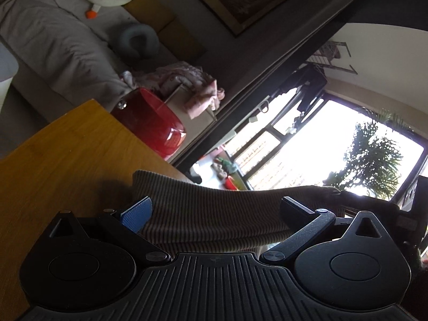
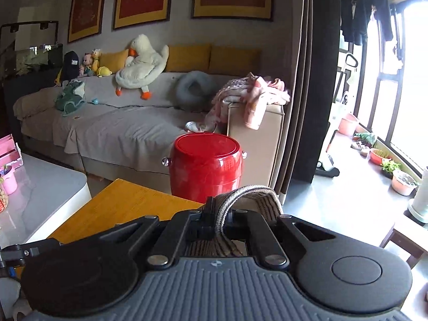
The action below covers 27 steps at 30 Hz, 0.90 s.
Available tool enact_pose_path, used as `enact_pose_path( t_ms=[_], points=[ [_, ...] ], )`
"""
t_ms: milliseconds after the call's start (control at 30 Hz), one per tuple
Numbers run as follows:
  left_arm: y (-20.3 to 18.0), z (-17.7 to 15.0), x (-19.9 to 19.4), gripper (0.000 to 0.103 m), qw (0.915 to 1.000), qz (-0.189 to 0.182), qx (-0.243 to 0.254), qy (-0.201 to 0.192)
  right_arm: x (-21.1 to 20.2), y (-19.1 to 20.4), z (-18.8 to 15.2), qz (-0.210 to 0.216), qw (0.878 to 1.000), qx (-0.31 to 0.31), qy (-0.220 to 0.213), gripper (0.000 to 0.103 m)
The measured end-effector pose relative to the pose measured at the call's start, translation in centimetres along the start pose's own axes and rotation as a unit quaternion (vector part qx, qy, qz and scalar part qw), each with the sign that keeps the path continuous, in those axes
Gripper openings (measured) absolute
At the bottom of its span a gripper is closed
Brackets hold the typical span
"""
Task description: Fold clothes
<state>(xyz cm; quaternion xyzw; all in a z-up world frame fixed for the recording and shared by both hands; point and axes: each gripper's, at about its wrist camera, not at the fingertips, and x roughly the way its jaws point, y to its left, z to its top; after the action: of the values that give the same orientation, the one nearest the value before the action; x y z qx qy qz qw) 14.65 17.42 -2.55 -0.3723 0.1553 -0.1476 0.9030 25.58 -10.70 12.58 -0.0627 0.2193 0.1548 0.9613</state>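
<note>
A brown-and-cream striped garment (image 1: 214,203) hangs stretched in the air over the corner of the wooden table (image 1: 67,160). My left gripper (image 1: 215,204) is open, and the cloth passes between its blue-padded left finger (image 1: 136,214) and black right finger (image 1: 294,210). The cloth's far end runs to a dark gripper body (image 1: 374,208) at the right. In the right wrist view my right gripper (image 2: 219,222) is shut on a bunched fold of the striped garment (image 2: 248,195), which arches over the fingers. The wooden table (image 2: 128,203) lies below to the left.
A red barrel-shaped stool (image 2: 206,165) stands just beyond the table's corner, in front of a grey sofa (image 2: 120,128) with plush toys and pink clothes. A white marble table (image 2: 40,195) is at the left. Flowerpots (image 2: 401,184) line the window at the right.
</note>
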Motion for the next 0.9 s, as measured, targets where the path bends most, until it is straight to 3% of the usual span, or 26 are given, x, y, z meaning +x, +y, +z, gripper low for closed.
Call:
enact_pose_path(
  t_ms=[167, 367, 500, 600, 667, 700, 733, 767, 900],
  points=[
    [0.2, -0.1, 0.6, 0.103, 0.9998, 0.008, 0.001, 0.017, 0.9, -2.3, -0.9, -0.024, 1.000, 0.009, 0.006, 0.004],
    [-0.3, -1.0, 1.5, 0.103, 0.9984, 0.008, 0.030, 0.047, 4.8, -5.9, -6.0, -0.042, 0.996, 0.051, 0.065, 0.004],
    [-0.7, -1.5, 1.8, 0.103, 0.9971, 0.007, 0.051, 0.056, 7.7, -8.1, -10.4, -0.035, 0.987, 0.107, 0.111, 0.008],
    [-1.3, -1.6, 1.8, 0.103, 0.9956, 0.010, 0.069, 0.063, 7.2, -8.4, -10.8, -0.019, 0.986, 0.130, 0.099, 0.012],
    [-2.6, -1.3, 2.1, 0.103, 0.9917, -0.003, 0.099, 0.081, 6.8, -8.6, -11.1, -0.008, 0.985, 0.145, 0.091, 0.018],
    [-3.3, -1.2, 2.2, 0.103, 0.9892, -0.009, 0.115, 0.090, 6.6, -8.6, -11.2, -0.003, 0.984, 0.152, 0.087, 0.026],
    [-4.1, -1.1, 2.5, 0.103, 0.9858, -0.014, 0.135, 0.098, 6.5, -8.7, -11.4, 0.003, 0.984, 0.160, 0.083, 0.045],
    [-4.8, -1.0, 2.9, 0.103, 0.9830, -0.018, 0.154, 0.099, 6.3, -8.8, -11.5, 0.008, 0.983, 0.167, 0.079, 0.049],
    [-6.9, -1.5, 5.7, 0.103, 0.9725, -0.022, 0.204, 0.110, 5.6, -9.2, -12.1, 0.030, 0.978, 0.197, 0.063, 0.049]
  ],
)
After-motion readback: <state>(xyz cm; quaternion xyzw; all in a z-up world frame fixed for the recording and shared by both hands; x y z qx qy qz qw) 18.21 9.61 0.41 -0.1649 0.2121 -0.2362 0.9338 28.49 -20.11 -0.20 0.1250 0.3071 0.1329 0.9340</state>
